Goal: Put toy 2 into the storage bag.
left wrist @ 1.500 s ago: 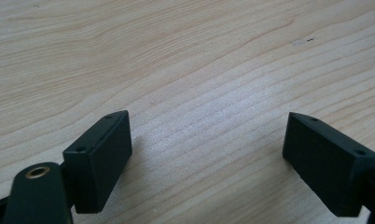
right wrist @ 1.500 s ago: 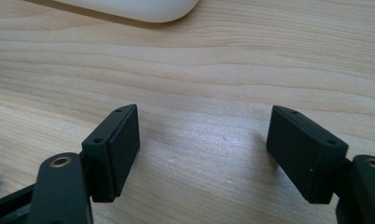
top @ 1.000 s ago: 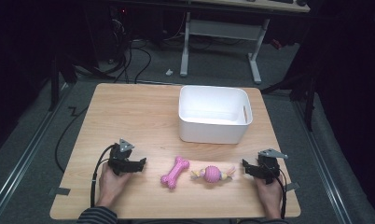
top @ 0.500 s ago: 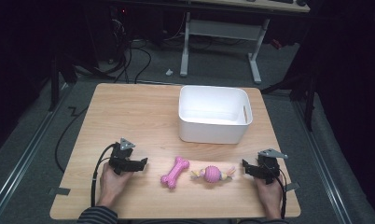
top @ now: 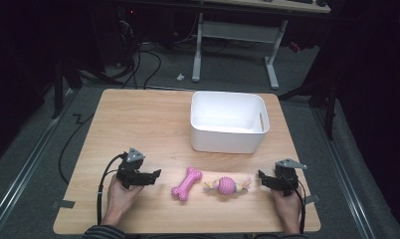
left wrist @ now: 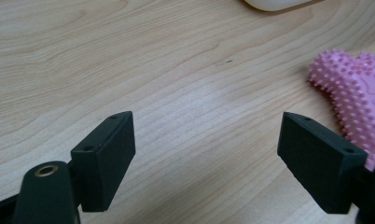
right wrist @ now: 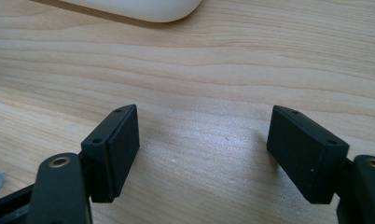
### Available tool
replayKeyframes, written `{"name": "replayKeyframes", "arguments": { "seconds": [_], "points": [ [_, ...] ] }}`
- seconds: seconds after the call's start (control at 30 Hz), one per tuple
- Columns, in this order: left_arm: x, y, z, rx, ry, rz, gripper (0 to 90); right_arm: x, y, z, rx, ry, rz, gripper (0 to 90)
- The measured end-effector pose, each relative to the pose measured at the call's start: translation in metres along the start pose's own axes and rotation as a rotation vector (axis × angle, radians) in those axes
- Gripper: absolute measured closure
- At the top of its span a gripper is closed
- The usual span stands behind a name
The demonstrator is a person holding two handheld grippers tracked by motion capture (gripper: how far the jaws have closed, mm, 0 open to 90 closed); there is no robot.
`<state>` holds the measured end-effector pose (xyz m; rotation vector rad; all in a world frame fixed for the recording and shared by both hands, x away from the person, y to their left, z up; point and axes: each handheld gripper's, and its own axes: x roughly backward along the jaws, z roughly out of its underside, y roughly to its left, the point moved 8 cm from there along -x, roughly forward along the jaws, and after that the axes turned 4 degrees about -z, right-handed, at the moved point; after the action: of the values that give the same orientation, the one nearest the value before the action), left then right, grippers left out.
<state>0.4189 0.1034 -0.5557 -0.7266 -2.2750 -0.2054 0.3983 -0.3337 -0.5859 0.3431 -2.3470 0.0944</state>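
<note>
Left gripper (top: 155,174) has lifted slightly off the wooden table (top: 138,119) since the earlier frame, its jaws just closing a touch, wide and empty.
Spiky pink rubber bone toy (top: 186,183) lies just right of it; we should center both jaws across the bone's narrow shaft. Right gripper (top: 261,180), beyond the bone, gapes empty.

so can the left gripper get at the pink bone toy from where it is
Probably yes. The left gripper is open with nothing between its jaws, and the pink bone toy lies just beside it on the table, with bare wood between them. The ball toy sits on the bone's far side, out of the way.
</note>
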Motion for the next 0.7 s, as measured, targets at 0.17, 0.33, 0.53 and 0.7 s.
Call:
{"name": "replayKeyframes", "arguments": {
  "seconds": [0.17,0.33,0.53,0.7],
  "points": [
    [0.007,-0.009,-0.005,-0.018,0.005,-0.003,19.0,0.000,0.000,0.000,0.000,0.000,0.000,25.6],
    [0.012,-0.020,-0.010,-0.022,0.000,0.018,19.8,0.000,0.000,0.000,0.000,0.000,0.000,25.6],
    [0.015,-0.033,-0.014,-0.035,0.005,0.041,20.4,0.000,0.000,0.000,0.000,0.000,0.000,25.6],
    [0.011,-0.047,-0.015,-0.054,0.019,0.068,23.1,0.000,0.000,0.000,0.000,0.000,0.000,25.6]
  ]
}}
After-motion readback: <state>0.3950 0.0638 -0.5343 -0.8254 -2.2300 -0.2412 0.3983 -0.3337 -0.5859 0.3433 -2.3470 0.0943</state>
